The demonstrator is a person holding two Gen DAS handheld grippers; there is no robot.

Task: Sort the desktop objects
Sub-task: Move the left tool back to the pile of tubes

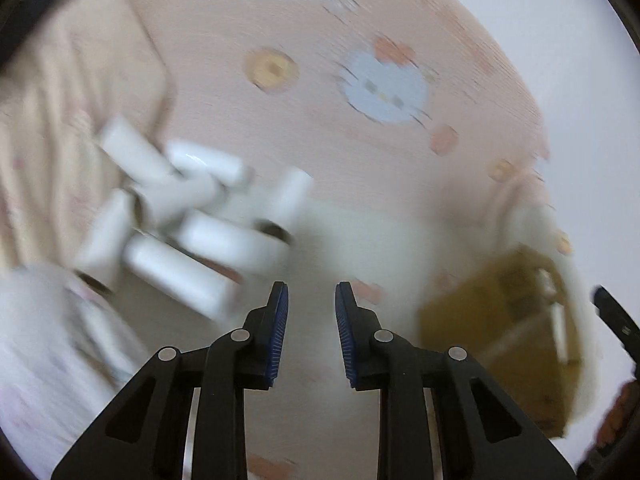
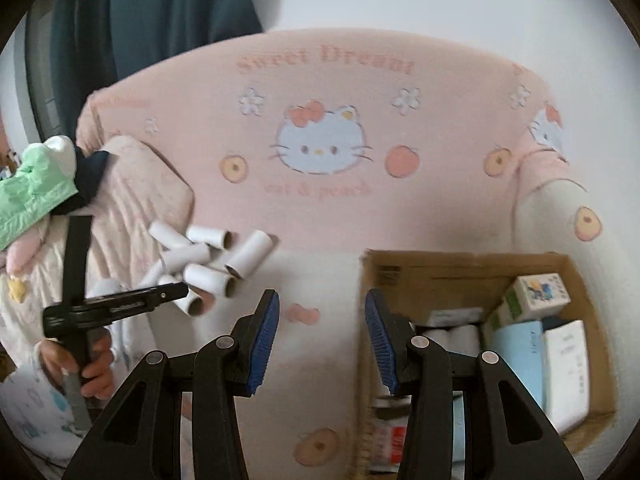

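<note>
Your left gripper (image 1: 311, 330) is open and empty | your right gripper (image 2: 322, 338) is too | step: fetch a tube | next: reach the white tubes (image 2: 200, 264) by the pink cover's (image 2: 320, 208) left edge, then carry one to the box (image 2: 472, 276).

Pile of white tubes (image 2: 200, 264) crowds near-left of pink cat-print sheet (image 2: 320, 208); quilted cushion (image 2: 132, 200) behind it. Cardboard box (image 2: 460, 276) blocks near-right, packed w/ cartons, top open. Bare strip of sheet betw. pile and box, passable. Left gripper (image 2: 176, 292) and hand (image 2: 94, 364) at pile's near side, jaws empty.
</note>
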